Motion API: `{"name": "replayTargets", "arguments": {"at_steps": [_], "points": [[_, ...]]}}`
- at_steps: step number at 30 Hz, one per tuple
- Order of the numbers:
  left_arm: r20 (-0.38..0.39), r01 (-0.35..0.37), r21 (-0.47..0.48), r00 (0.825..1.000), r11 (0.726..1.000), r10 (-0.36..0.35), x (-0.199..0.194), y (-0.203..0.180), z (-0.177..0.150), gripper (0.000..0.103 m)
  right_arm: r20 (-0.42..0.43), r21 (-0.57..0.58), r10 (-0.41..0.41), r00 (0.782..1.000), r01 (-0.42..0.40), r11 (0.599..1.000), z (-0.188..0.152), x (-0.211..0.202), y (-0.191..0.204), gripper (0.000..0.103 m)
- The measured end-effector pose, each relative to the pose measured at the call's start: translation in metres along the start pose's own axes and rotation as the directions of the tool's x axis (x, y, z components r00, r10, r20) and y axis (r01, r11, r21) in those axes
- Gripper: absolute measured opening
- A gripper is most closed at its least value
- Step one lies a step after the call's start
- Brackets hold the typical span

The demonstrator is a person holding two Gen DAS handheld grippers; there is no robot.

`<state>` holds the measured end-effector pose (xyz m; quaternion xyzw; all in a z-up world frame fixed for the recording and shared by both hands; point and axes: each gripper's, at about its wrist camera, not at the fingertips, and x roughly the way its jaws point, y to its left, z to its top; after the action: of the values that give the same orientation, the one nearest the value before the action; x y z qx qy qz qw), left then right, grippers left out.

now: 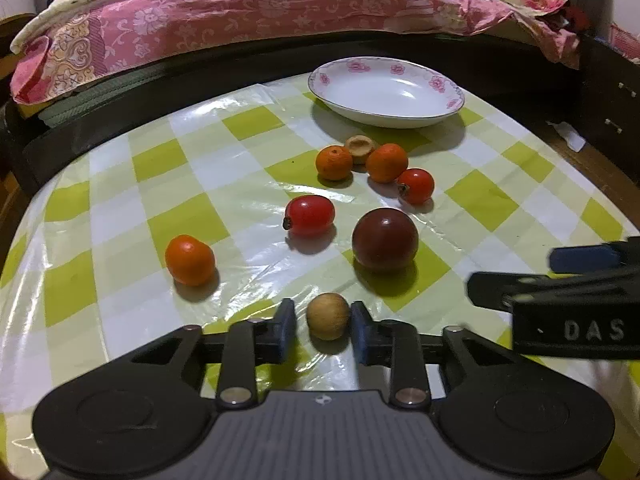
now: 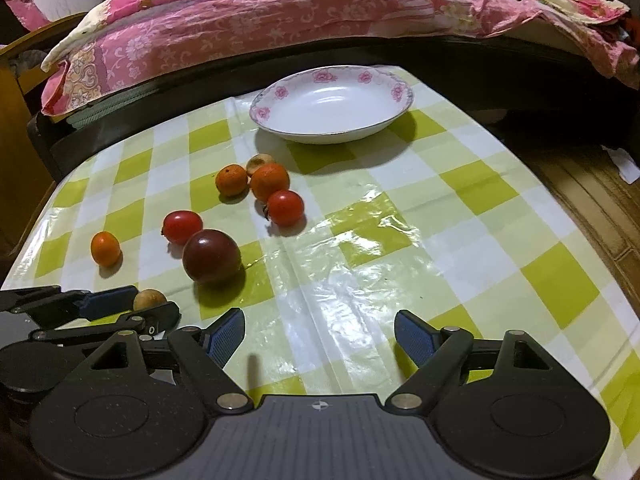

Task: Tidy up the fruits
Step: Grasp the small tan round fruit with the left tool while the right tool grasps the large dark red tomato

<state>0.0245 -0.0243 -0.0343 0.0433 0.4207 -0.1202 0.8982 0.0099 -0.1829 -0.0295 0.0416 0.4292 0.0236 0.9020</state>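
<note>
A tan round fruit (image 1: 328, 316) sits on the table between the pads of my left gripper (image 1: 323, 330); the jaws stand close on both sides of it with small gaps. It also shows in the right wrist view (image 2: 149, 299). A dark plum (image 1: 385, 239), two red tomatoes (image 1: 309, 216) (image 1: 416, 186), three oranges (image 1: 190, 259) (image 1: 334, 163) (image 1: 386, 162) and another tan fruit (image 1: 360, 148) lie on the checked cloth. A white floral dish (image 1: 386, 90) stands empty at the back. My right gripper (image 2: 319, 334) is open and empty over bare cloth.
The table's green-and-white plastic cloth (image 2: 360, 240) ends at a dark bed frame (image 1: 160, 76) behind, with pink bedding (image 1: 240, 12) on it. The wooden floor (image 2: 592, 184) lies off the right edge.
</note>
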Motion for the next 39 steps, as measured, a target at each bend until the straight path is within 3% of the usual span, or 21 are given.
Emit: {"name": "replayTargets", "arguments": {"at_steps": [6,12,19,21,22,23,39], "points": [[0.002,0.03,-0.011,1.0,0.999,-0.03,-0.003,0.004,-0.001,0.032,0.011,-0.072,0.081,0.997,-0.08,0.994,0.016,0.009,0.013,0.067],[0.01,0.039,-0.024,0.999,0.999,-0.039,-0.005,0.012,0.0,0.032,-0.009,-0.155,0.154,0.988,-0.153,0.976,0.029,0.026,0.03,0.066],[0.002,0.039,-0.033,0.999,0.999,-0.039,-0.003,0.018,0.0,0.032,-0.058,-0.195,0.184,0.981,-0.192,0.962,0.034,0.048,0.041,0.059],[0.003,0.038,-0.029,0.999,0.999,-0.038,-0.002,0.018,0.0,0.032,-0.056,-0.215,0.184,0.981,-0.191,0.958,0.033,0.048,0.043,0.053],[0.002,0.038,-0.029,0.999,0.999,-0.038,-0.002,0.018,0.0,0.032,-0.054,-0.221,0.19,0.98,-0.198,0.955,0.033,0.047,0.044,0.04],[0.001,0.037,-0.028,0.999,0.999,-0.037,-0.002,0.018,0.0,0.032,-0.059,-0.22,0.205,0.977,-0.213,0.952,0.033,0.047,0.044,0.035],[0.029,0.04,-0.041,0.999,0.998,-0.039,-0.003,0.018,0.022,0.031,-0.057,-0.141,0.186,0.981,-0.192,0.971,0.038,0.034,0.023,0.035]]}}
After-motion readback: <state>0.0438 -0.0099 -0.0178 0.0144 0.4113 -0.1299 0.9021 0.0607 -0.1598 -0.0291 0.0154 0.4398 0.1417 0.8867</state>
